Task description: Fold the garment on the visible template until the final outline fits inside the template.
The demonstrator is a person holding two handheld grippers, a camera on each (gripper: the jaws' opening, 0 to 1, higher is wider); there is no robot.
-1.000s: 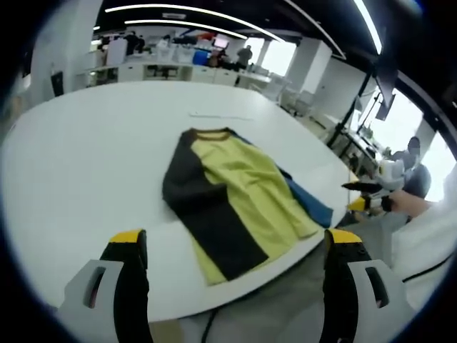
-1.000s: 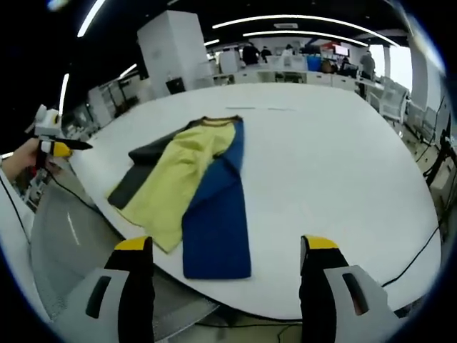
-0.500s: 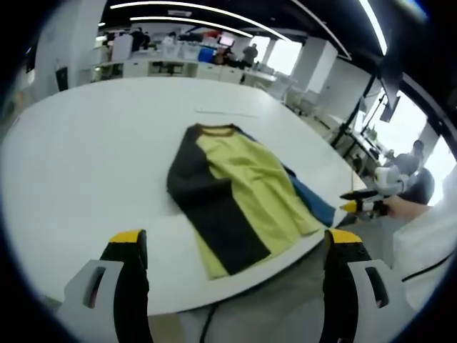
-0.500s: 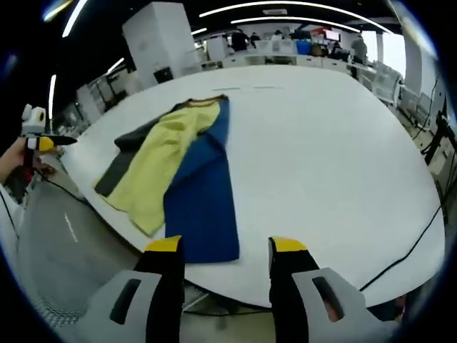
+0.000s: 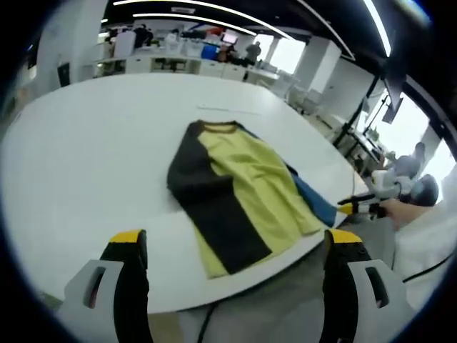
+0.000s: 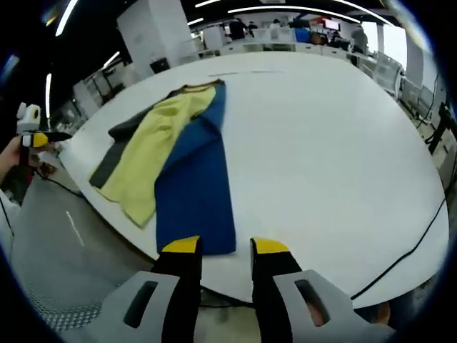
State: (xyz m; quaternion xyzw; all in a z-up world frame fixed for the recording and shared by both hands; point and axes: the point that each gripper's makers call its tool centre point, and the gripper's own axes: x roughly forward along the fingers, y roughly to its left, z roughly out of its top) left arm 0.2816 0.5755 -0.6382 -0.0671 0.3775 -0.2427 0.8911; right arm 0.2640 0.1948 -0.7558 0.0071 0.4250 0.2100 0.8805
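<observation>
A short-sleeved garment with black, yellow and blue panels lies flat on the white round table, its hem at the near edge. My left gripper hovers off the table edge, open wide, nothing between its fingers. In the right gripper view the garment shows its blue side nearest me. My right gripper sits right at the blue hem, jaws drawn close with a narrow gap; I cannot tell if they touch cloth. Each gripper appears in the other's view: right gripper, left gripper.
A thin pale strip lies on the table beyond the collar. Bare white tabletop spreads to the right of the garment. A cable hangs at the table's right edge. Desks and people stand far behind.
My right gripper's jaws have narrowed a lot and it has moved in toward the blue hem. The left gripper's view has barely shifted; its jaws stay wide.
</observation>
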